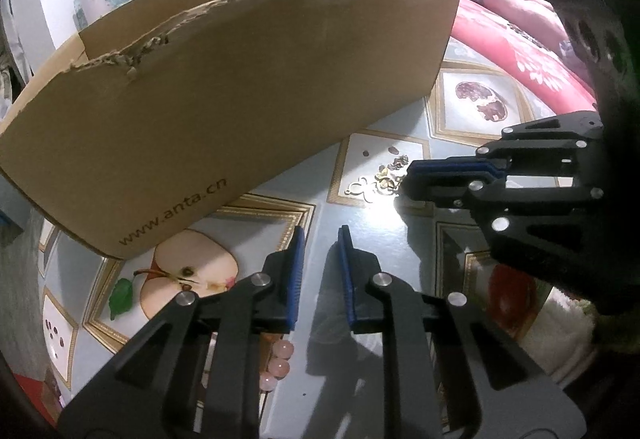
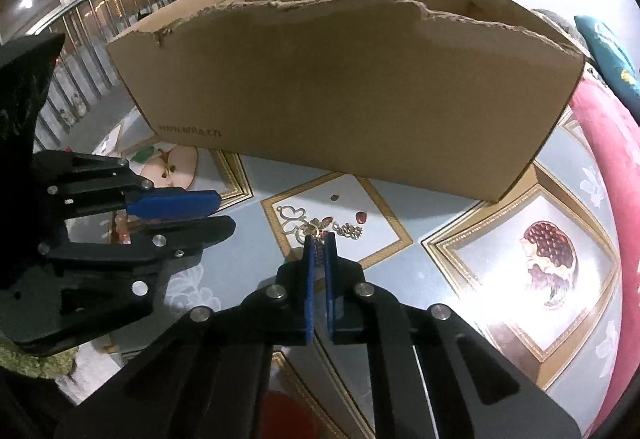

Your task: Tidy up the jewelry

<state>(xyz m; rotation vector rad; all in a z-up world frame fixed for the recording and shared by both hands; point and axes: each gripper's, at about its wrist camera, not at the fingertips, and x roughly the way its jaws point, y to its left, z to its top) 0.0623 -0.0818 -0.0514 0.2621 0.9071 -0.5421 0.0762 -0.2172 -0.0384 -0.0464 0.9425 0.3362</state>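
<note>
A: Jewelry, small gold-coloured metal pieces (image 2: 316, 229), lies in a loose cluster on the fruit-patterned table cover (image 2: 440, 271), just in front of the torn brown cardboard box (image 2: 340, 95).
B: The grippers?
A: Right gripper (image 2: 319, 239) pinches one gold piece. Left gripper (image 1: 320, 235) stands narrowly apart, nothing between, pink beads (image 1: 276, 363) beneath it.

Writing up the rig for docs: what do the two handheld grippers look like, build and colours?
Both match. The left gripper and right gripper have matte black linkage arms with cut-out slots, joined by round silver pivot pins. Each finger ends in a flat blue pad with a ridged inner face. No cables, markings, sleeves or hands show in either view.
</note>
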